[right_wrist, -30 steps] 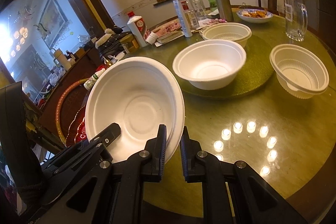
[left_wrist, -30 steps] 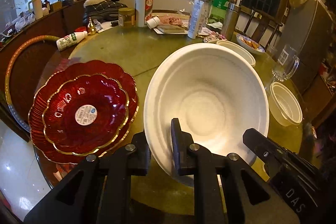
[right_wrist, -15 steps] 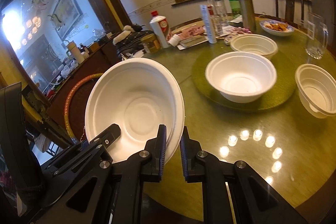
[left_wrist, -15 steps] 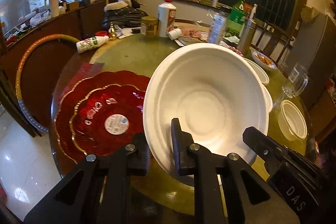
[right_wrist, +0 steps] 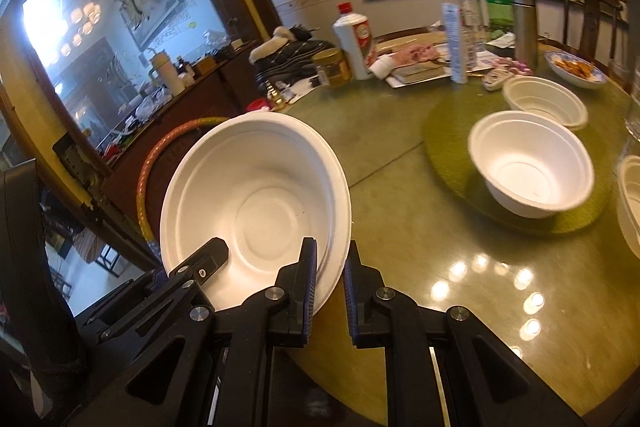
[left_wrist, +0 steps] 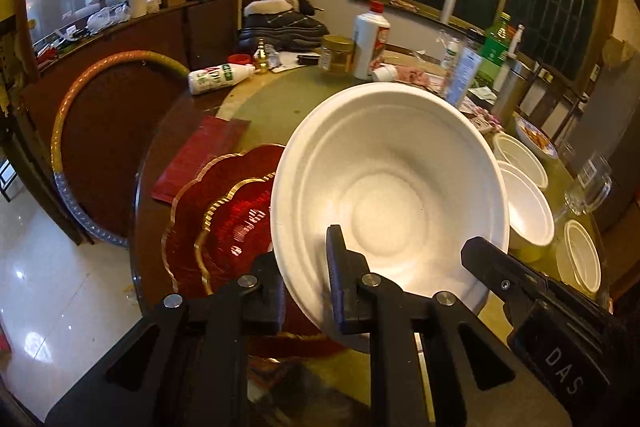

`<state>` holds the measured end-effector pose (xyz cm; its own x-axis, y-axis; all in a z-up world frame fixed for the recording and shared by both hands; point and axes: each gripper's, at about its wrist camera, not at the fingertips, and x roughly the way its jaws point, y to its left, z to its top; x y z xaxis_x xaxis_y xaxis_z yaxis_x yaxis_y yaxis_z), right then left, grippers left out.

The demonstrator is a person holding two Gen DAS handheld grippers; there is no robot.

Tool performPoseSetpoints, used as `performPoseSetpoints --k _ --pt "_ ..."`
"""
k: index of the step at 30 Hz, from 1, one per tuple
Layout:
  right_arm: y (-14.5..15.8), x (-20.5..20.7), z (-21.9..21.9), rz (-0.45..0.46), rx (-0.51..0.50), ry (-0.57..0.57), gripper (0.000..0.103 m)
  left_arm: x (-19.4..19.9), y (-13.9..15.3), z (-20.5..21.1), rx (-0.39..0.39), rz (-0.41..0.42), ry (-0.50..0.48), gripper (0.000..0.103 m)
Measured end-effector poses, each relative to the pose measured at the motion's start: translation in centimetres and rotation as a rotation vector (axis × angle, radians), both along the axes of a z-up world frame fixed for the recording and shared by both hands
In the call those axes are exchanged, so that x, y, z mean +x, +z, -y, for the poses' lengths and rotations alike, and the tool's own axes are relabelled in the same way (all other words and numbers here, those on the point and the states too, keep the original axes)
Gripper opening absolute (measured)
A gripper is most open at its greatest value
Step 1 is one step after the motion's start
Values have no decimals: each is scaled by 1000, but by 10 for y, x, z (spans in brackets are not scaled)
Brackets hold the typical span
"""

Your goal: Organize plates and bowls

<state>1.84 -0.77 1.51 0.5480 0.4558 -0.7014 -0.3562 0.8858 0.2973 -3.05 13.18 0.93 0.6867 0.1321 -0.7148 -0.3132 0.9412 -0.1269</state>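
A large white bowl (left_wrist: 392, 203) is held tilted in the air by both grippers. My left gripper (left_wrist: 306, 279) is shut on its left rim, and my right gripper (right_wrist: 330, 271) is shut on its right rim. In the right wrist view the bowl (right_wrist: 260, 211) hangs over the table's left edge. Two stacked red plates with gold rims (left_wrist: 240, 223) lie on the table, partly hidden beneath the bowl. Two smaller white bowls (right_wrist: 532, 163) (right_wrist: 544, 103) stand on a green mat (right_wrist: 452, 131). A ribbed cream bowl (left_wrist: 580, 255) sits to the right.
Bottles, a jar (right_wrist: 332, 67), a food dish (right_wrist: 576, 69) and papers crowd the far side of the round table (right_wrist: 400, 187). A glass mug (left_wrist: 588, 183) stands at the right. A hoop (left_wrist: 72, 115) leans against a cabinet at the left, and a red mat (left_wrist: 200, 155) lies near the plates.
Both grippers have carried the white bowl leftward, toward the table's edge. The red plates have slid under the bowl in the left view, and the bowls on the mat have drifted right.
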Motion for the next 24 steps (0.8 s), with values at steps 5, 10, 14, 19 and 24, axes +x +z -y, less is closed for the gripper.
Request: performPoseSetpoints --k 5,10,14,19,24 --pt "5 16 -29 -12 -19 51 12 8 3 -21 10 -15 25 16" --pt "-7 25 -45 -46 -39 84 12 14 -11 -36 -5 -57 50 16" --pt "-24 31 -52 -90 -46 95 12 16 -25 -41 -15 -97 50 16" --pt "-36 36 -57 -120 -62 105 12 17 -37 -44 -26 -131 51 16" --pt "-43 37 -61 -135 -70 111 12 17 -42 -46 -39 -147 50 16"
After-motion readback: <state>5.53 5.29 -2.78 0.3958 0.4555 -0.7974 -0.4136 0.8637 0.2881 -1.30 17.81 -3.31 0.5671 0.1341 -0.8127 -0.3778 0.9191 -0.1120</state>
